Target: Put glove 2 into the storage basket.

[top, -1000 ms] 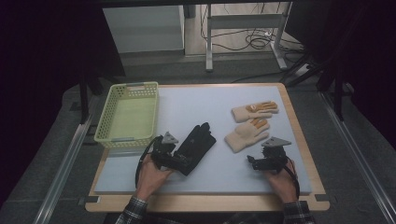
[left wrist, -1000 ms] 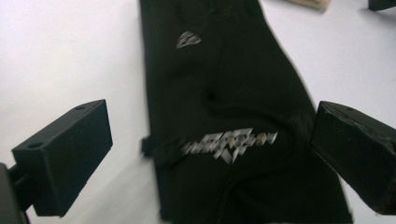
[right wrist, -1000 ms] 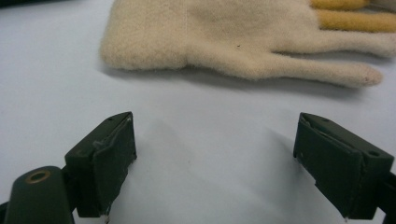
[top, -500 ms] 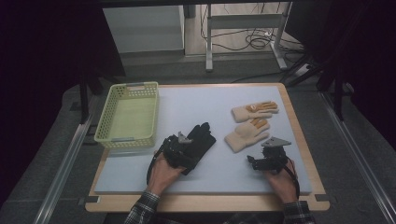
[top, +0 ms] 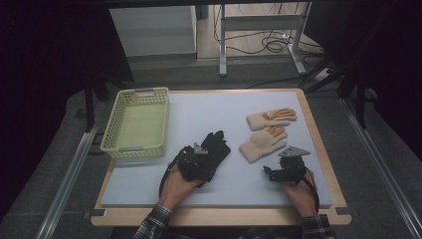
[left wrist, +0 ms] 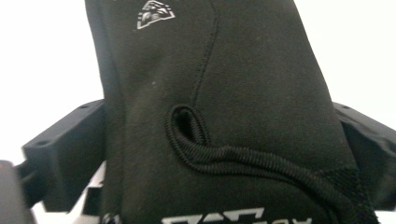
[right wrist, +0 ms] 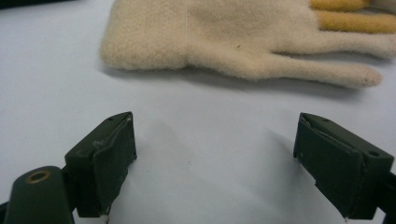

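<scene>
Counter (top: 209, 112): rectangular, pale blue-grey matte top with a light wood rim, centre of the high view.

Basket (top: 114, 130): pale yellow-green plastic, rectangular, lattice-perforated walls, at the counter's upper-left corner.

Black glove (top: 215, 149): smooth, neoprene-like fabric, lying flat at lower centre of the high view with its fingers towards the upper right. The left gripper view shows stitched seams, a small silver crest printed at top, white lettering at the bottom edge and a ribbed cord loop sewn at centre.

Left claw (top: 191, 167): black, held by the left hand (top: 174, 185). Its jaws stand wide apart on either side of the black glove's cuff end; whether they press the fabric cannot be told.

Cream gloves, pair: fuzzy knitted fleece with mustard-orange fingers. Near cream glove (top: 261, 143) lies right of centre; far cream glove (top: 271, 118) is just beyond it, towards the upper right.

Right claw (top: 282, 172): black, grey three-cornered plate on top, held by the right hand (top: 301, 194) at lower right. Its jaws are spread wide and hold nothing, over bare counter, just short of the near cream glove's cuff.
</scene>
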A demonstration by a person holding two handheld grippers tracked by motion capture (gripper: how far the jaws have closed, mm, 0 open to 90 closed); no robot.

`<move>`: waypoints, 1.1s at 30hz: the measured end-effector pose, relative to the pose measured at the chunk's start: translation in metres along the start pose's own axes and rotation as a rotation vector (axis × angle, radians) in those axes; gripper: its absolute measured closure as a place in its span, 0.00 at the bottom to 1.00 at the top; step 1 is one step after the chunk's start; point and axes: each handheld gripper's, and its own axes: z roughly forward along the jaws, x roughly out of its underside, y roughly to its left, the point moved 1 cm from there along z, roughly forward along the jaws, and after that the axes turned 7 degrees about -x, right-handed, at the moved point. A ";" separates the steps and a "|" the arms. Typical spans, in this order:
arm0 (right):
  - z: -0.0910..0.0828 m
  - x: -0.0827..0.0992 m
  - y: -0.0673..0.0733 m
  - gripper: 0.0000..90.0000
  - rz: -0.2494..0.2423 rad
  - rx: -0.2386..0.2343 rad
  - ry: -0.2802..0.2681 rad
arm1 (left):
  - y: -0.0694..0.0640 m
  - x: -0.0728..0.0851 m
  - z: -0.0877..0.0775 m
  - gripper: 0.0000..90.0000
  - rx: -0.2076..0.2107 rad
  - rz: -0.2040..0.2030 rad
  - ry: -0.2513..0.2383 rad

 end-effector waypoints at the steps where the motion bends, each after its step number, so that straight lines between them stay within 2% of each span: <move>1: 0.000 0.000 0.000 0.14 0.000 0.000 0.000 | 0.001 0.000 -0.001 0.12 0.002 0.004 0.000; 2: 0.000 0.000 0.000 0.14 -0.001 0.001 0.000 | 0.002 0.000 -0.003 0.18 0.003 0.009 -0.002; 3: 0.000 0.000 0.000 0.14 -0.002 0.002 -0.001 | 0.002 0.000 -0.005 0.28 0.002 0.018 -0.007; 6: 0.000 0.000 0.000 0.14 -0.002 0.002 -0.001 | -0.001 -0.001 -0.007 0.42 0.001 0.028 -0.007; 7: 0.000 0.000 0.000 0.14 -0.002 0.002 -0.001 | -0.004 -0.002 -0.009 0.47 -0.002 0.046 -0.005; 9: 0.000 0.000 0.000 0.14 -0.002 0.002 -0.001 | -0.006 -0.002 -0.009 0.50 -0.006 0.052 -0.006; 12: 0.000 0.000 0.001 0.14 -0.003 0.004 -0.001 | -0.007 -0.003 -0.011 0.62 -0.024 0.065 -0.013; 15: 0.000 0.000 0.001 0.14 -0.003 0.004 -0.001 | -0.006 -0.004 -0.014 0.73 -0.021 0.081 -0.026; 19: 0.000 0.000 0.000 0.14 -0.003 0.002 -0.001 | -0.004 -0.007 -0.022 0.78 -0.003 0.068 -0.062; 27: 0.000 0.000 0.000 0.14 -0.003 0.002 -0.001 | 0.006 -0.015 -0.029 0.78 0.004 0.045 -0.060; 31: 0.000 0.000 0.000 0.14 -0.002 0.003 -0.001 | 0.012 -0.023 -0.036 0.78 -0.019 0.041 -0.069; 33: 0.000 0.000 0.000 0.14 -0.002 0.002 -0.001 | 0.019 -0.032 -0.043 0.78 -0.039 0.025 -0.076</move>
